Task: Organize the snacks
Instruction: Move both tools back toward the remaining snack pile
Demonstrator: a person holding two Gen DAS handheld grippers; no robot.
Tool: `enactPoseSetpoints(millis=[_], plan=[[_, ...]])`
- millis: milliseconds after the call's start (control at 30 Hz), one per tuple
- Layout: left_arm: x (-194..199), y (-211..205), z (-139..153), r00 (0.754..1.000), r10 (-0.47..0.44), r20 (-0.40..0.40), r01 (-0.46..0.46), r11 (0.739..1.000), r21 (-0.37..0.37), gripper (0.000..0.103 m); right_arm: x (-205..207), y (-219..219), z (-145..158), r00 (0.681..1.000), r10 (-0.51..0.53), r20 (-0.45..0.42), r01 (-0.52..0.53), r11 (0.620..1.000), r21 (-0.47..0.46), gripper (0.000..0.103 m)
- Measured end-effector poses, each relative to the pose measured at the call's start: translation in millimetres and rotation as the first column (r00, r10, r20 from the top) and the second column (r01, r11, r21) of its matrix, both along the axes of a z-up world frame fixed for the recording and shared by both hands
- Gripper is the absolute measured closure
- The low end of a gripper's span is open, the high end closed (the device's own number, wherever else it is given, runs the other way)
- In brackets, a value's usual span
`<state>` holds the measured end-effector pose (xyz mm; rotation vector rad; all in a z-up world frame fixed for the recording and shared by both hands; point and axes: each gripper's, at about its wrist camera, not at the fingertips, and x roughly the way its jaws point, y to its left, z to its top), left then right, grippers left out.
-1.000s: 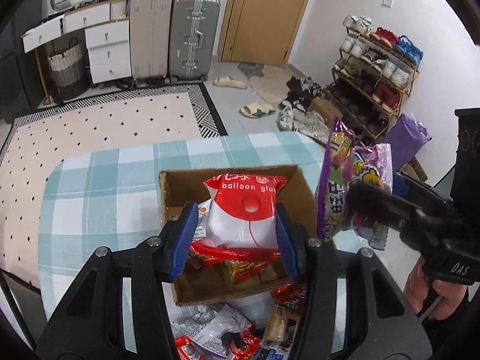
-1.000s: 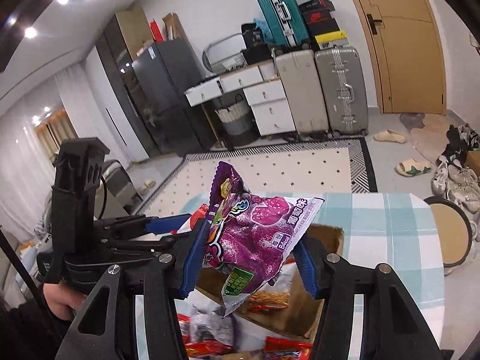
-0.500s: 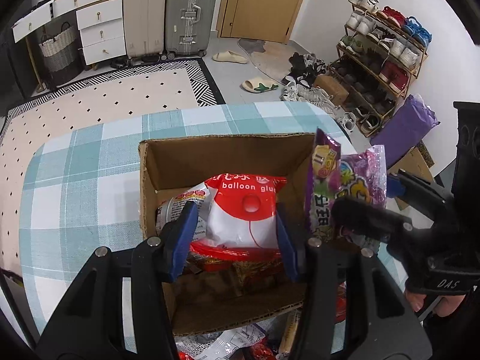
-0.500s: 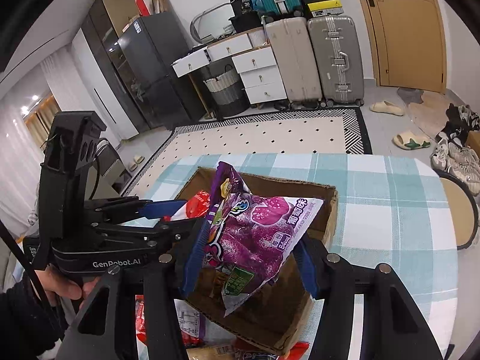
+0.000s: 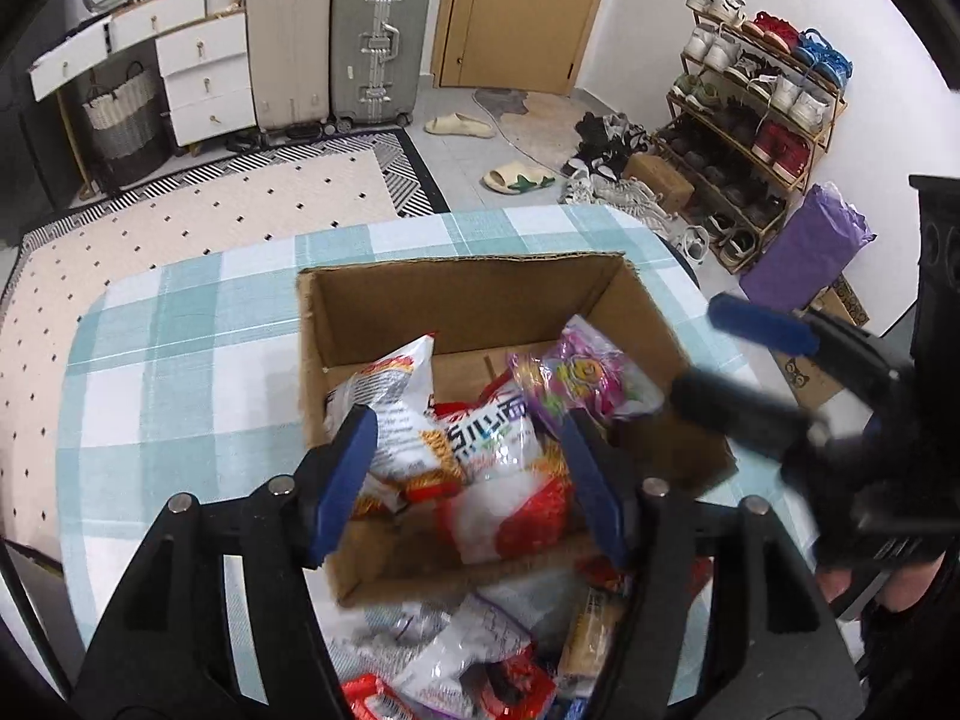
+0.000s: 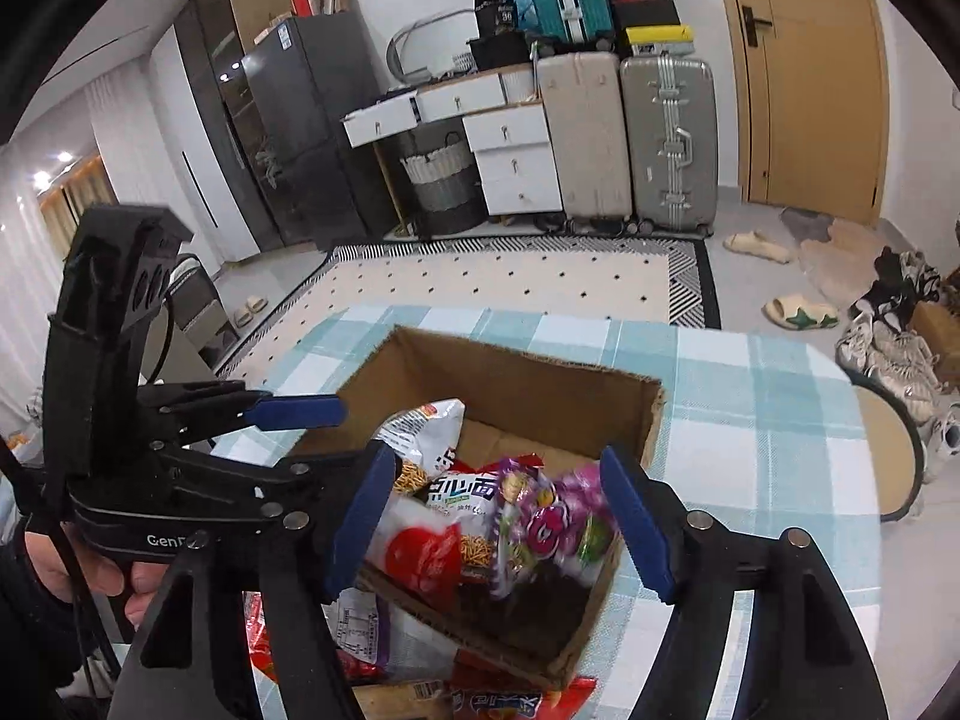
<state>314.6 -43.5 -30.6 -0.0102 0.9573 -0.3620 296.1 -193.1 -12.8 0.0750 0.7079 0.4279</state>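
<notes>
L gripper [image 5: 468, 468] jaws just opening, nothing pinched; red-white pkt [image 5: 510, 498] lies loose below in cardboard box [image 5: 468, 300]. R gripper [image 6: 498, 516] likewise just opening, clear of purple pkt [image 6: 552, 522], blurred, prob. mid-drop, long axis roughly upright, tilted. Pkts glossy crinkled film; box brown corrugated, open-topped. Box on teal-white check cloth table [image 5: 180, 360]; dotted rug [image 5: 210, 216], suitcases beyond.
</notes>
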Motion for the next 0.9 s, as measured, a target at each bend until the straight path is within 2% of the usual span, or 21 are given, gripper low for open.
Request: enactPoseSetpoints(millis=[100,233,433,633,700,833,900], plan=[[-27,7,15,0.999,0.015,0.051,-0.015,1.000,0.005,0.039,-22,-5,16,0.999,-0.005,0.037,0.003,0.999,0.034,0.029],[-67,15,35,0.990,0.037,0.135,-0.038,0.999,0.007,0.023,-56,-8,31,0.996,-0.002,0.094,-0.004,0.997,0.073,0.024],[-132,24,55,0.975,0.061,0.214,-0.057,0.998,-0.029,0.020,-126,-7,40,0.983,-0.012,0.185,-0.008,0.994,0.108,0.014],[-191,27,56,0.957,0.069,0.280,-0.064,0.998,-0.028,0.016,-186,-3,27,0.968,-0.040,0.249,0.004,0.990,0.144,0.006],[-209,27,54,0.950,0.074,0.302,-0.070,0.997,-0.022,0.015,-204,2,20,0.963,-0.038,0.266,0.005,0.992,0.122,0.006],[-244,37,48,0.934,0.126,0.335,-0.109,0.992,-0.069,0.001,-231,10,8,0.956,-0.031,0.293,0.009,0.997,0.078,0.005],[-260,43,47,0.919,0.155,0.363,-0.132,0.987,-0.088,0.001,-242,12,2,0.953,-0.027,0.302,0.007,0.998,0.067,0.004]])
